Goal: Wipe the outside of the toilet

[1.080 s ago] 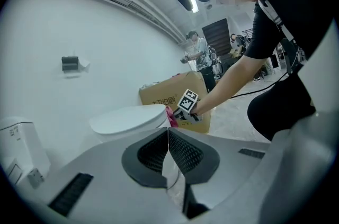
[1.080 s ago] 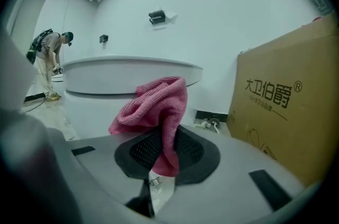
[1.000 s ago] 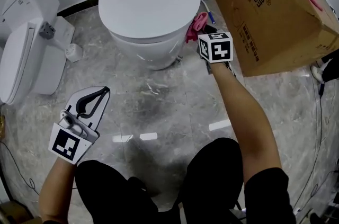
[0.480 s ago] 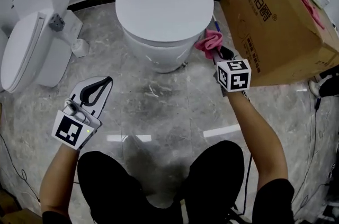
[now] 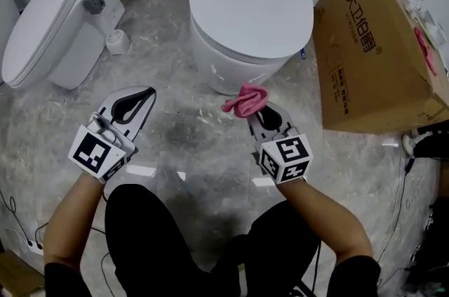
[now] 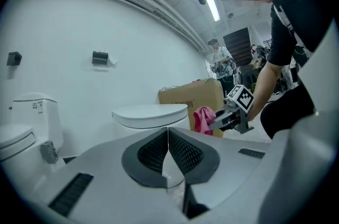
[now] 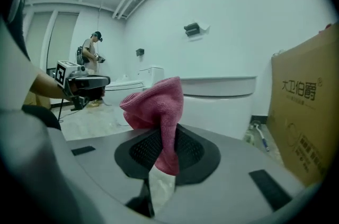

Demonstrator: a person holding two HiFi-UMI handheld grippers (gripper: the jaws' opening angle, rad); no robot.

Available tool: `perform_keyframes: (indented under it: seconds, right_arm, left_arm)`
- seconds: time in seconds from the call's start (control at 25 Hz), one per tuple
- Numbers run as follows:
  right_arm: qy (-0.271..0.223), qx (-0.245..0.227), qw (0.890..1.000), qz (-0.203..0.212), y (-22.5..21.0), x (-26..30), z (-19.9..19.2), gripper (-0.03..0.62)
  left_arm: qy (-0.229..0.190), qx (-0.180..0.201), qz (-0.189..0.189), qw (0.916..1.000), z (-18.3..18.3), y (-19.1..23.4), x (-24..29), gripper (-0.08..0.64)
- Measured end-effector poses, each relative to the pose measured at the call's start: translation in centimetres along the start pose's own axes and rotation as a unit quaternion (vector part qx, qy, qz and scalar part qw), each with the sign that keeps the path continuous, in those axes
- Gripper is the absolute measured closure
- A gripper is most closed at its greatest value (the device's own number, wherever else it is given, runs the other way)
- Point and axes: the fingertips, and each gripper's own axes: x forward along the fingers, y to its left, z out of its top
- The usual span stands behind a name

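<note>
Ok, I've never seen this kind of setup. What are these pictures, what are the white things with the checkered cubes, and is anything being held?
There is no robot here. A person holds a two-jaw tool in each hand, and the cubes with square markers are part of those tools. The head view comes from a camera on the person's head, looking down at a marble floor. The two gripper views come from cameras riding on each tool, looking along its jaws. The left gripper has its jaws together with nothing between them. The right gripper pinches a pink cloth, held just in front of the white toilet. A second toilet stands to the left and a cardboard box to the right.
</note>
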Motion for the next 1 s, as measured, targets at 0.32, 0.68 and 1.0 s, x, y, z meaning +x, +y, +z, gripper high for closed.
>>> perform_keyframes:
  seconds: [0.32,0.68,1.0]
  right_arm:
    - [0.009,0.032,0.998,0.045,9.1,9.3,-1.2,0.515]
    - [0.000,0.044,0.998,-0.049,6.1,18.0,-2.0,0.515]
    - [0.001,0.109,0.990,-0.089,5.4,21.3,-1.1,0.515]
  left_arm:
    - [0.009,-0.010,-0.006,0.9999,-1.0,-0.7,-2.1,0.543]
    - [0.029,-0.045,0.011,0.9985,-5.6,-0.6,-5.2,0.543]
    - [0.039,-0.061,0.008,0.9973,-7.5,-0.7,-6.2,0.543]
